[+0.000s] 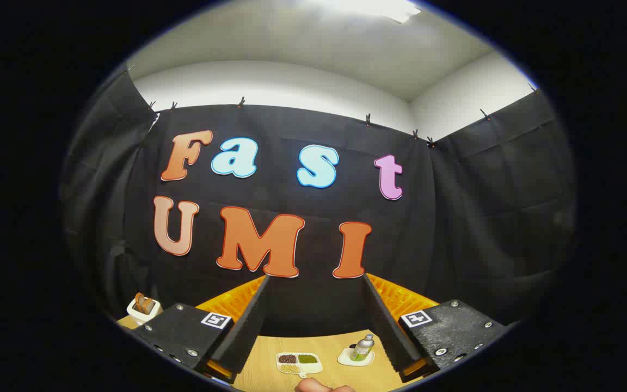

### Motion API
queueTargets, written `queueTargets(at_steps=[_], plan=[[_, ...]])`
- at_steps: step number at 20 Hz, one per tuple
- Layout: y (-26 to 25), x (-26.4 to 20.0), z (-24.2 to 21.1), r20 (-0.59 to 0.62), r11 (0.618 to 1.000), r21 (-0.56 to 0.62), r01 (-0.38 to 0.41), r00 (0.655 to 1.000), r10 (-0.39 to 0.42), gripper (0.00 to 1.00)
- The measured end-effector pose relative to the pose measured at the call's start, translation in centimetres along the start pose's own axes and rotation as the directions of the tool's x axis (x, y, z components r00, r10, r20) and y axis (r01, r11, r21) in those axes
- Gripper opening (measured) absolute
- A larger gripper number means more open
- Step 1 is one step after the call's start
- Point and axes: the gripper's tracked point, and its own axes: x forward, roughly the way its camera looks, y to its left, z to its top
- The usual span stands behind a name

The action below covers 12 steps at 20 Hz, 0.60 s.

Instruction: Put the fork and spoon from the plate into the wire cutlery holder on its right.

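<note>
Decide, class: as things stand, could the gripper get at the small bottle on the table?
Probably yes. The gripper has its fingers wide open around nothing, and the bottle stands upright on its coaster between them, with bare table around.

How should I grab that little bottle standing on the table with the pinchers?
Pinch the little bottle around its body, below the cap, I'd say. It stands upright on a small white dish, so come in level from the near side, one finger on each side. The gripper is open and holds nothing, and looks wide enough.
</note>
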Motion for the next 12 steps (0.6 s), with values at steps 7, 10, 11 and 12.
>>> queueTargets(at_steps=[7, 10, 11, 12], plan=[[0.8, -0.2, -1.7, -0.037, 0.999, 0.035, -0.036, 0.999, 0.037, 0.97], [0.3, -0.2, -2.2, -0.043, 0.999, 0.025, -0.021, 0.999, 0.022, 0.97], [0.2, -0.2, -2.5, -0.048, 1.000, 0.023, -0.014, 0.999, 0.015, 0.97], [0.3, -0.1, -2.6, -0.048, 1.000, 0.020, -0.015, 0.999, 0.016, 0.97]])
